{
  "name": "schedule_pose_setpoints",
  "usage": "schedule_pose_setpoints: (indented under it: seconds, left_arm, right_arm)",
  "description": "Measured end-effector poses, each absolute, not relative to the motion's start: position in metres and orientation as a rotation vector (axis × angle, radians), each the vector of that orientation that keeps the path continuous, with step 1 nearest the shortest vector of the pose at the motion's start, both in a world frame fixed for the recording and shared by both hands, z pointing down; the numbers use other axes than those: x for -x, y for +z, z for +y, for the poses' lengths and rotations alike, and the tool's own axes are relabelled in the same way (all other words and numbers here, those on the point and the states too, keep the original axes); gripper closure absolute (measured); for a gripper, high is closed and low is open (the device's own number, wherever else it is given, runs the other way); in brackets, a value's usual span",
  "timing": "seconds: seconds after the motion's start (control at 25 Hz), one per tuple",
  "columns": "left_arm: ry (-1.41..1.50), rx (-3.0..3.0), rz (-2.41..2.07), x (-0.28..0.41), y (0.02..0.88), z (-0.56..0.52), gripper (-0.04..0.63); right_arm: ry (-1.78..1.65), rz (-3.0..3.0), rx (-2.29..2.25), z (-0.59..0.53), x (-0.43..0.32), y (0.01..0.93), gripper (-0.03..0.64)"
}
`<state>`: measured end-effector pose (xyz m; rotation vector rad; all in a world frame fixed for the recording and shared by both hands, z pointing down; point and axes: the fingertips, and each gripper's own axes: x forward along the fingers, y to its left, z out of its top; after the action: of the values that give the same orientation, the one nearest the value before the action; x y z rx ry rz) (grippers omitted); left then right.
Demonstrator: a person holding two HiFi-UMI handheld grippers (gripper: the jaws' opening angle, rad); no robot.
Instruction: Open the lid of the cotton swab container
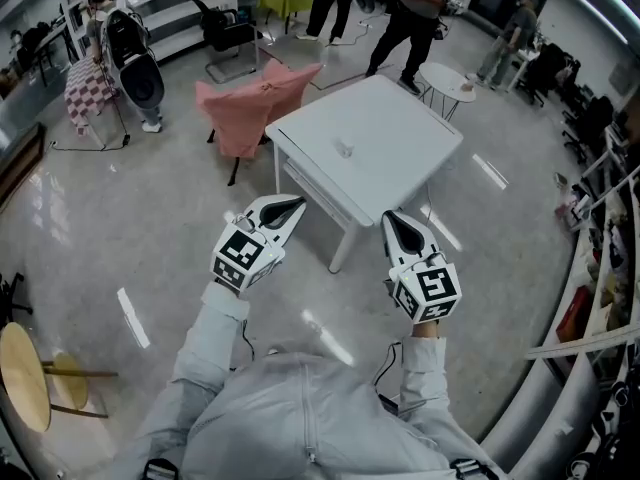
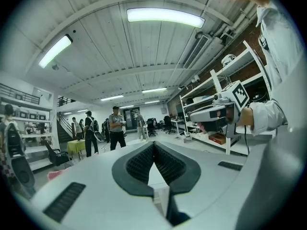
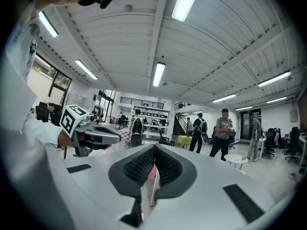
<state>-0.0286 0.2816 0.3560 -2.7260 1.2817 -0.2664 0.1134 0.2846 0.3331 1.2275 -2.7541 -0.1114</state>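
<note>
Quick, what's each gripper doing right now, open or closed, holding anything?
Left white handheld gripper: closed, holding nothing.
Right white handheld gripper: closed, holding nothing.

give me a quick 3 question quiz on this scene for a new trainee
1. True or false: the left gripper is shut on the small clear container.
2. Multiple choice: the small clear container stands on A) the white table B) the floor C) a pink-draped chair.
3. Fill in: the jaws of the right gripper are ____.

Key
1. False: its jaws are together with nothing between them, and it is held short of the table.
2. A
3. shut
</note>
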Motion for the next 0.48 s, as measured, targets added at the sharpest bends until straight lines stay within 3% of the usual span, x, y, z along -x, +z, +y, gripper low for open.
schedule_pose_setpoints:
  seconds: [0.48]
  left_arm:
    - [-0.177, 2.761, 1.349, -0.006, 0.372, 0.277, 0.574]
  right_arm:
    - [-0.137, -2.780, -1.143, 0.276, -0.141, 0.354, 0.583]
